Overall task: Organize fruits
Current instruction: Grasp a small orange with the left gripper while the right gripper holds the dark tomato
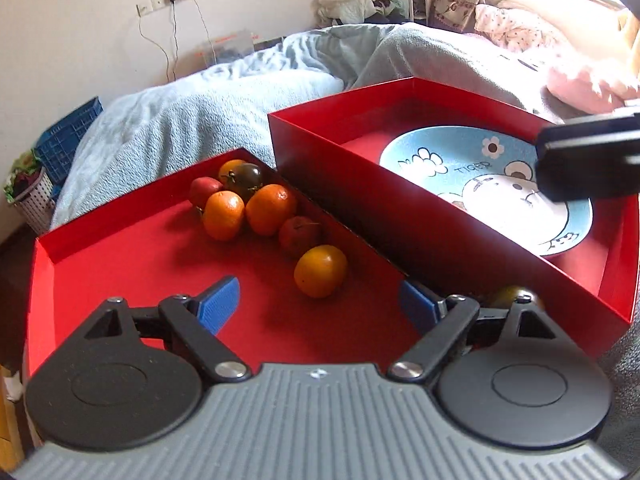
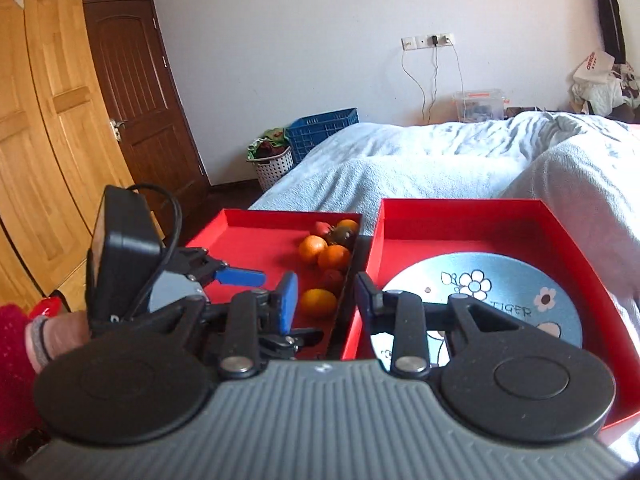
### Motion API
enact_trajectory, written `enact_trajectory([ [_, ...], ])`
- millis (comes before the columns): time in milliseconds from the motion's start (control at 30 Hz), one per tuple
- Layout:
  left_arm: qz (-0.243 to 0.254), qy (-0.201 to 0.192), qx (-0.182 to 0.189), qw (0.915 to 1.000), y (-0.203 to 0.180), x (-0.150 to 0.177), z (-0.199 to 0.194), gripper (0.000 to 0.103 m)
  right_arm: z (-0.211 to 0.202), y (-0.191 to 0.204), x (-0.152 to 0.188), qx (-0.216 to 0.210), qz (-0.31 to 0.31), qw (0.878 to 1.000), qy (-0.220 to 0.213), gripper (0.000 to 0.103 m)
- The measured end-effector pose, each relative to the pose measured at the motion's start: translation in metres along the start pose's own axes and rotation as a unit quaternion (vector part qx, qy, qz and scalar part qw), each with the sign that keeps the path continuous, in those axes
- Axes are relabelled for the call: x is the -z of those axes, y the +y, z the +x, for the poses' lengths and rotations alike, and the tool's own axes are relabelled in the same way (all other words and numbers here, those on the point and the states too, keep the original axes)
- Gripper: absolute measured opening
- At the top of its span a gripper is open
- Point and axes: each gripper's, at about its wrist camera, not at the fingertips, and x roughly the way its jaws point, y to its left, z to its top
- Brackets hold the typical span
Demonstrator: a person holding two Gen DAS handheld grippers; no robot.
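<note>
A shallow red box (image 1: 120,216) holds several fruits along its right wall: oranges (image 1: 320,270), red fruits (image 1: 299,234) and a dark tomato (image 1: 245,176). My left gripper (image 1: 320,306) hovers over the near part of this box, open, its blue pads wide apart and empty, with the nearest orange just ahead. Another dark tomato (image 1: 514,298) lies half hidden behind its right linkage. A second red box (image 2: 460,204) holds a blue cartoon plate (image 2: 500,292). My right gripper (image 2: 326,292) hangs above the seam between the boxes, jaws drawn in to a narrow slit, nothing held.
Both boxes rest on a bed with a pale blue blanket (image 2: 400,168). A blue crate (image 2: 324,128) and a white basket (image 2: 272,164) stand by the wall. Wooden doors (image 2: 52,120) are at the left. A red sleeve (image 2: 16,344) holds the left tool.
</note>
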Motion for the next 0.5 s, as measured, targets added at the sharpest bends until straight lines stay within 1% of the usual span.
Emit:
enact_trajectory([
  [67,-0.014,0.005,0.0,0.9999,0.007,0.0,0.006,0.08,0.002,-0.003,0.006,0.016,-0.014,1.0,-0.003,0.035],
  [133,-0.025,0.03,0.008,0.9992,0.013,0.002,0.018,0.066,0.002,-0.006,0.008,0.02,-0.019,1.0,-0.003,0.035],
  [167,-0.025,0.034,0.008,0.9991,0.013,0.004,0.021,0.065,0.002,-0.007,0.008,0.018,-0.019,1.0,-0.005,0.035],
  [200,-0.021,0.03,0.007,0.9993,0.011,0.006,0.021,0.065,0.0,-0.007,0.007,0.019,-0.023,1.0,-0.01,0.035],
  [233,-0.018,0.029,0.01,0.9994,0.009,0.006,0.021,0.062,0.0,-0.007,0.007,0.022,-0.031,0.999,-0.01,0.035],
  [267,-0.015,0.027,0.013,0.9994,0.007,0.005,0.023,0.059,-0.001,-0.005,0.008,0.025,-0.048,0.999,-0.009,0.035],
  [367,-0.007,0.023,0.024,0.9994,-0.001,0.003,0.024,0.044,-0.002,0.008,0.011,0.031,-0.116,0.993,0.006,0.035],
  [400,-0.002,0.022,0.029,0.9994,-0.006,0.002,0.024,0.036,-0.003,0.011,0.013,0.033,-0.134,0.99,0.009,0.035],
  [433,0.001,0.021,0.028,0.9994,-0.008,0.002,0.024,0.035,-0.005,0.014,0.015,0.037,-0.156,0.987,0.013,0.035],
  [500,-0.002,0.018,0.032,0.9993,-0.01,0.001,0.024,0.035,-0.009,0.017,0.019,0.043,-0.178,0.983,0.017,0.034],
])
